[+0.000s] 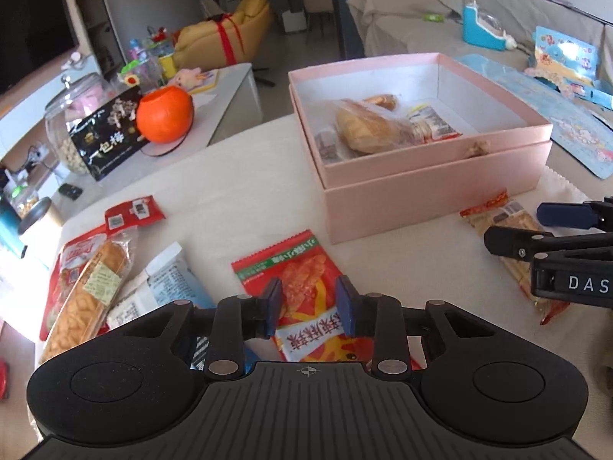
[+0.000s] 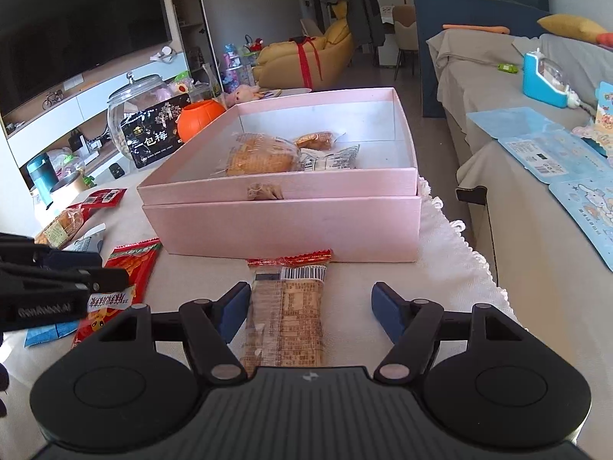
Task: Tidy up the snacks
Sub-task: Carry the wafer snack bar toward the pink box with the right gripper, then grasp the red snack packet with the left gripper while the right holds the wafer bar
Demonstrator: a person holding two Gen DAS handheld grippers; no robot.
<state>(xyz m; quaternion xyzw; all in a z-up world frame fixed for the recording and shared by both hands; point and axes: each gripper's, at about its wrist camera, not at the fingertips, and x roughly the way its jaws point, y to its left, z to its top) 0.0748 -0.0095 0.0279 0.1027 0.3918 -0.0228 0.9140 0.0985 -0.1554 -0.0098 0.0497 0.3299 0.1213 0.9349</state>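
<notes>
The left gripper (image 1: 309,301) hovers low over a red snack packet (image 1: 302,295) lying flat on the white tablecloth (image 1: 237,176). Its blue-padded fingers (image 1: 274,301) stand partly apart, one over each side of the packet, and whether they touch it cannot be told. The right gripper (image 2: 310,312) is spread wide, a long tan biscuit packet (image 2: 285,322) lying lengthwise between its fingers (image 2: 387,312); the left pad sits just beside the packet's edge, the right pad well clear, so nothing is gripped.

Just beyond both grippers stands an open pink box (image 2: 283,226) (it rests nested in its own lid). Inside lie a wrapped bread roll (image 2: 260,155), a smaller golden pastry (image 2: 316,140) and a silvery sachet (image 2: 331,159).

To the left on the cloth lie more snacks: a long bread loaf in clear wrap (image 1: 86,299), a white and blue packet (image 1: 164,287) and a small red packet (image 1: 134,212). Farther left, on a side table, are a glass jar (image 1: 76,115), a black box (image 1: 111,134) and an orange ball (image 1: 164,115).
</notes>
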